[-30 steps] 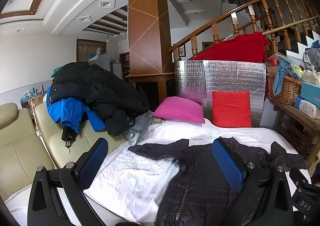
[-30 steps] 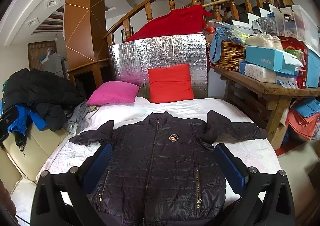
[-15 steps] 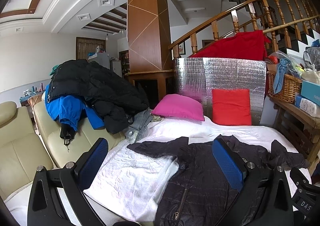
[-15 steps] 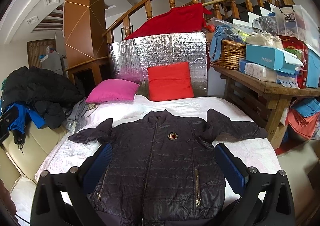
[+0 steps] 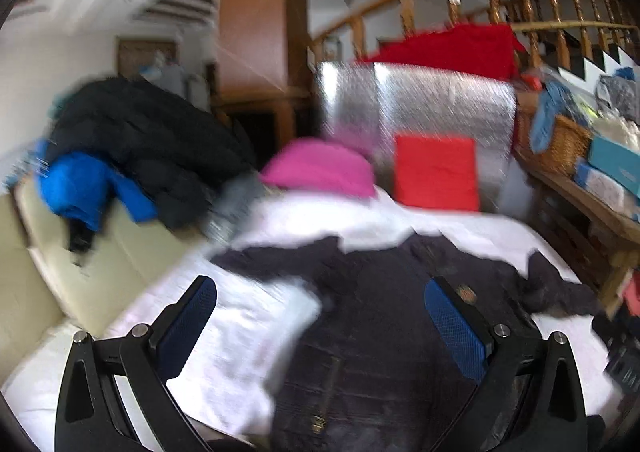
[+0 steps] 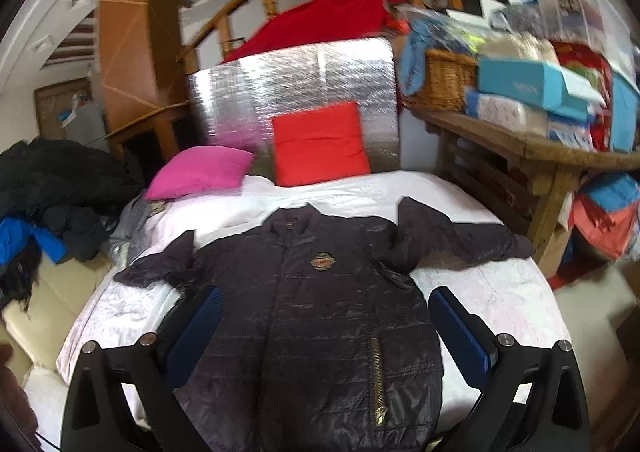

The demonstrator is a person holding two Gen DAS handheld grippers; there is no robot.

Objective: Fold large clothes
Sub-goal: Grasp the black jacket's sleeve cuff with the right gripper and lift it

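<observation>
- A bed with a white cover [image 6: 500, 292] fills the middle of both wrist views, with a cream sofa [image 5: 104, 272] along its left side and a wooden table [image 6: 520, 140] piled with boxes and a wicker basket [image 6: 440, 80] to its right.
- A dark quilted jacket [image 6: 320, 312] lies flat and face up on the cover, zipped at the front, collar toward the far end of the bed, both sleeves spread out to the sides; a round badge [image 6: 320, 261] sits on its chest.
- At the head of the bed a silver foil panel [image 6: 300, 92] stands upright, with a red cushion [image 6: 320, 144] leaning against it and a pink cushion [image 6: 200, 172] beside that; a red cloth [image 6: 320, 20] hangs over the stair railing behind.
- A heap of black and blue coats [image 5: 132, 144] rests on the sofa back.
- The right gripper [image 6: 324, 328] hangs above the jacket's lower body, its blue-padded jaws spread wide and holding nothing; the jacket's hem region lies between and below the two pads.
- The left gripper [image 5: 320, 324] is likewise spread wide and empty, above the jacket's left half, with bare white cover under its left pad and jacket under its right; this view is blurred by motion.
</observation>
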